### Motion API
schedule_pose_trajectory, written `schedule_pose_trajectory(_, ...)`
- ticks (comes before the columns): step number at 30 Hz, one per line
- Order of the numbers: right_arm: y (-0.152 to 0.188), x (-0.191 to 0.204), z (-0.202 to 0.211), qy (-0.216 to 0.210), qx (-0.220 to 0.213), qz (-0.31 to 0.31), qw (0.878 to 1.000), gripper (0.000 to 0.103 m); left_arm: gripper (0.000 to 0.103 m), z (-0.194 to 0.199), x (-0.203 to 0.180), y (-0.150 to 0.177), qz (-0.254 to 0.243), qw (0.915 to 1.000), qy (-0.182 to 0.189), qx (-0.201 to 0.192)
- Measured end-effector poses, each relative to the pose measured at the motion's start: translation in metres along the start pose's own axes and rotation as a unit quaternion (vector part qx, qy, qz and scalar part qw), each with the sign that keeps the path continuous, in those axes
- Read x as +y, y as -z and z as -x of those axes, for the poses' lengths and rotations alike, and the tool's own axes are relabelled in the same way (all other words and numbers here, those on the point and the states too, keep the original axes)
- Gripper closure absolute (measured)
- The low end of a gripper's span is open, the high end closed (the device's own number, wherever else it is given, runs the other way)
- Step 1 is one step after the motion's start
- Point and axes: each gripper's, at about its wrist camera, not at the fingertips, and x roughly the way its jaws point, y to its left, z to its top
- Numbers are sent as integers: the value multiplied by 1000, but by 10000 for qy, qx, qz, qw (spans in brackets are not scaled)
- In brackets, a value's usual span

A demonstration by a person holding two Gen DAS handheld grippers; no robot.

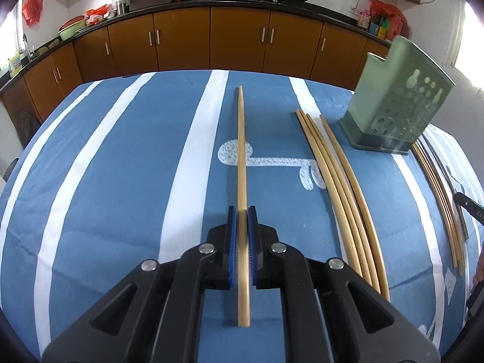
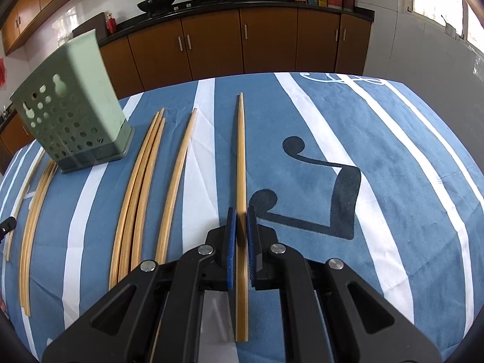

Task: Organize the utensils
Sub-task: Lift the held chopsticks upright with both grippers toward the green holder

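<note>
My left gripper [image 1: 242,211] is shut on a wooden chopstick [image 1: 241,151] that points away along the fingers, above the blue striped cloth. My right gripper [image 2: 241,211] is likewise shut on another chopstick [image 2: 240,151]. A green perforated utensil holder [image 1: 396,99] stands on the table to the right in the left wrist view and to the left in the right wrist view [image 2: 72,106]. Several loose chopsticks [image 1: 341,187] lie flat beside the holder; they also show in the right wrist view [image 2: 142,187].
The table carries a blue cloth with white stripes [image 1: 106,181]. More chopsticks [image 2: 33,227] lie on the holder's far side. The other gripper's tip shows at the frame edge [image 1: 469,205]. Brown kitchen cabinets [image 1: 236,39] and woks stand behind.
</note>
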Motion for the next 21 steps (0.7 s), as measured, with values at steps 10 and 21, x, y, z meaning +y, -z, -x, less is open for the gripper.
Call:
schedule_pose_trajectory(10,17,-1,14,-112,25,-1,9999,95,94,12,-1,16,-60,10000,-11,16)
schedule_pose_trajectory(21,13,-4,47,-176,-439,-31,9989,95,95,38,-1,17,-82,9997,-26,-210)
